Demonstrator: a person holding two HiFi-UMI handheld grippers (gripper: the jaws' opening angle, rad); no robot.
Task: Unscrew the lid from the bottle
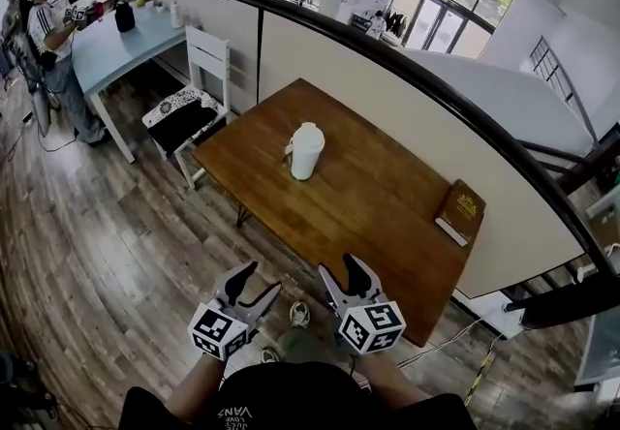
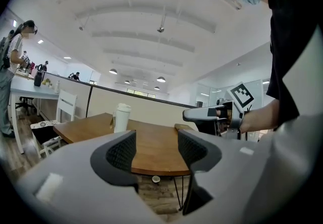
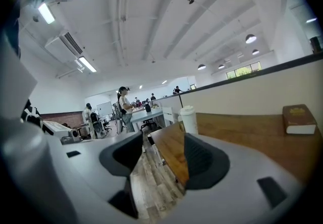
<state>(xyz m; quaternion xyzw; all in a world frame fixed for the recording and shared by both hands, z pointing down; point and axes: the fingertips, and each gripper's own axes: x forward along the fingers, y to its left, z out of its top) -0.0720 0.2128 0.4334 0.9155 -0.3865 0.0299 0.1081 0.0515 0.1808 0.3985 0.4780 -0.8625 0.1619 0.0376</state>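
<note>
Head view: the bottle (image 1: pixel 306 151) stands upright on the wooden table (image 1: pixel 387 215), toward the table's left half, with its lid (image 1: pixel 308 131) seated on top. 1 book (image 1: pixel 460 212) lies near the table's right edge, well apart from the bottle. The left gripper (image 1: pixel 260 280) and right gripper (image 1: pixel 341 268) are held side by side over the floor, short of the table's near edge, both pointing toward the table. Neither touches the bottle.

Left gripper view: the 2 jaws stand moderately apart. Nothing is between the pads; only the tabletop and floor show through the gap. The bottle (image 2: pixel 121 117) appears beyond the left jaw, on the table.

Right gripper view: the 2 jaws stand moderately apart and empty. The bottle (image 3: pixel 189 119) appears above the right jaw, on the table's near corner region; the book (image 3: pixel 299 118) lies far to the right.
</note>
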